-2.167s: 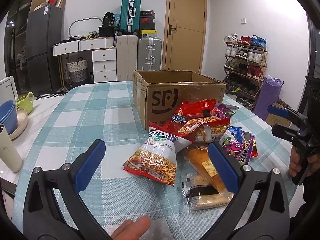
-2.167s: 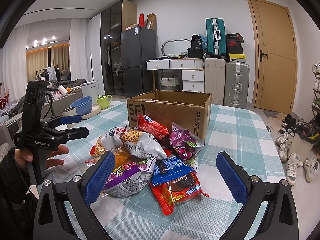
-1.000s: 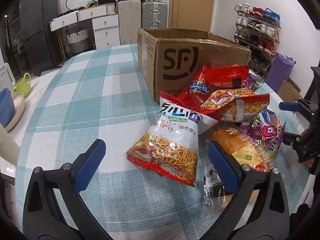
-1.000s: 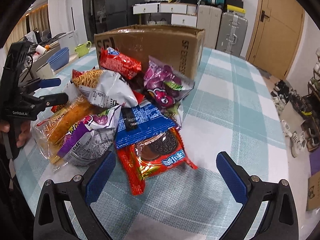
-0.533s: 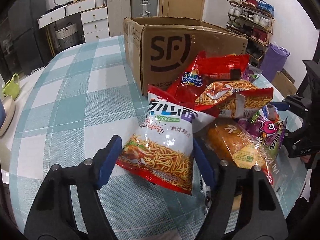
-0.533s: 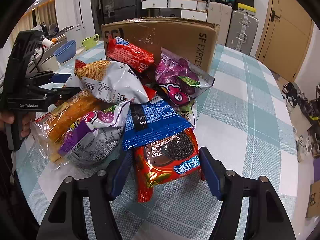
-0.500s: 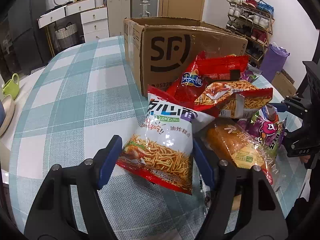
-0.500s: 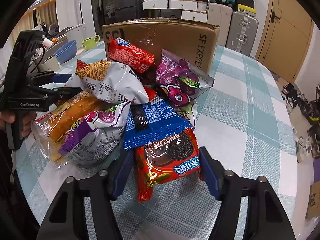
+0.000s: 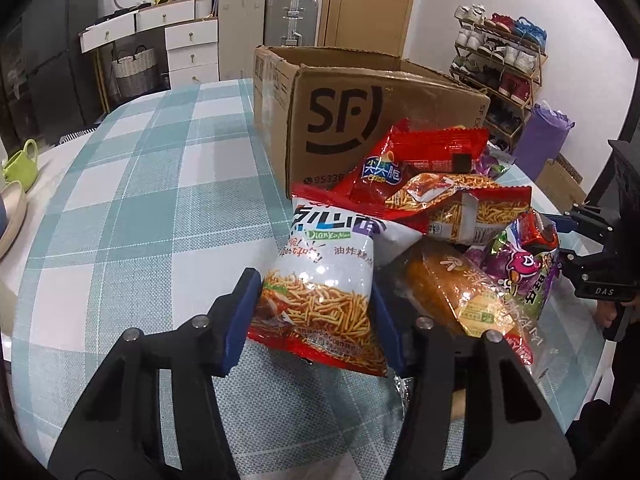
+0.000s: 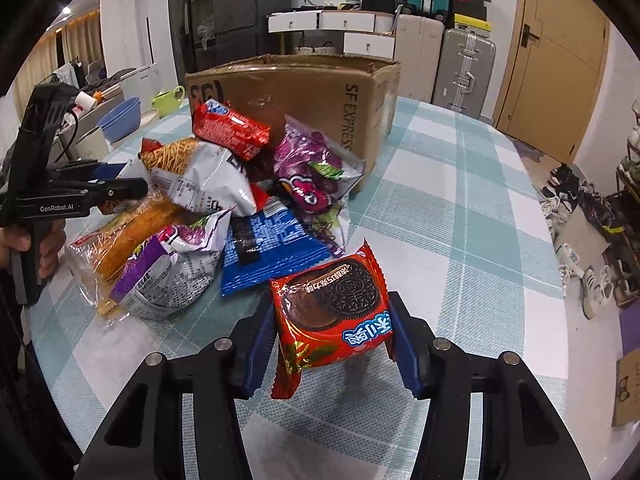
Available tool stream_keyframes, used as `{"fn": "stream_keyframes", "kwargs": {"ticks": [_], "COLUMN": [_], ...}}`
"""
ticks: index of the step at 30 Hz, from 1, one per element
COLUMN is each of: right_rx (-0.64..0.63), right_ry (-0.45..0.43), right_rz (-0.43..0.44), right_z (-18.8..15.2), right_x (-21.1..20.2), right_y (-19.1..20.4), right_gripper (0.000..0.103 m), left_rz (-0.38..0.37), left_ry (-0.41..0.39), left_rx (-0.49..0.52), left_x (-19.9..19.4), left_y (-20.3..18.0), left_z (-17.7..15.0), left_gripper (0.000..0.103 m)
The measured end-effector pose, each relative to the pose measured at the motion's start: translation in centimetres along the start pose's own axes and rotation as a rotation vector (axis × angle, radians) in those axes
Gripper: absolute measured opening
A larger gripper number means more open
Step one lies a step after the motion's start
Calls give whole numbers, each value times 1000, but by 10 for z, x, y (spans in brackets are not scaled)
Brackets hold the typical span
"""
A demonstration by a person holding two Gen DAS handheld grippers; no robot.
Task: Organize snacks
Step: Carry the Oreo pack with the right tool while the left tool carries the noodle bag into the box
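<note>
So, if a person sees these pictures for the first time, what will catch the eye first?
Probably the bright heap of snack bags on the checked tablecloth, piled against the open cardboard box. Next, the two grippers, both closing: the left gripper squeezes a bag of fried noodle sticks at the heap's near edge, and the right gripper pinches a red Oreo pack, apart from the heap.

The left gripper (image 9: 316, 320) is closing its blue pads on the noodle-snack bag (image 9: 324, 280), pressing both its sides. At 12 o'clock stands the open SF box (image 9: 360, 120); red bags (image 9: 420, 160) lean on it. At 3 o'clock lie the bread (image 9: 460, 292) and the right gripper (image 9: 576, 236).
</note>
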State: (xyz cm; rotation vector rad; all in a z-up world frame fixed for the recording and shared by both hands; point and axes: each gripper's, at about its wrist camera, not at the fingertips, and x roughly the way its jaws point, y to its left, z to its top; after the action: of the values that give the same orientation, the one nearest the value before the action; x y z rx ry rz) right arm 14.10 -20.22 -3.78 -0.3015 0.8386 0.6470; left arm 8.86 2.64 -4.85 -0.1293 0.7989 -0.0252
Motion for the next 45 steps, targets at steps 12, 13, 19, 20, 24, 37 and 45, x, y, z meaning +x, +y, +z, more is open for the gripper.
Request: {"fn": "stream_keyframes", "kwargs": {"ticks": [12, 13, 19, 20, 24, 37, 45], "right_rx": [81, 81, 84, 81, 93, 100, 98], "right_ry": [-121, -128, -166, -177, -212, -281, -309], "right_rz": [-30, -32, -34, -37, -33, 8, 16], "right_z": [7, 8, 10, 11, 13, 19, 30], "right_x": [-17, -18, -26, -29, -36, -51, -56], "right_y": [-11, -10, -8, -7, -7, 6, 14], "right_gripper": [53, 53, 53, 53, 53, 53, 53], "left_rz": [-15, -20, -17, -16, -11, -8, 35], "left_ry": [-61, -63, -86, -91, -102, -191, -219], "left_rx": [-15, -18, -22, -26, -44, -76, -85], "left_x": [-15, -16, -26, -27, -32, -71, -85], "left_y": [-4, -4, -3, -3, 0, 2, -5], "left_z": [-2, -2, -1, 0, 0, 10, 23], "left_gripper": [48, 48, 47, 47, 47, 47, 47]}}
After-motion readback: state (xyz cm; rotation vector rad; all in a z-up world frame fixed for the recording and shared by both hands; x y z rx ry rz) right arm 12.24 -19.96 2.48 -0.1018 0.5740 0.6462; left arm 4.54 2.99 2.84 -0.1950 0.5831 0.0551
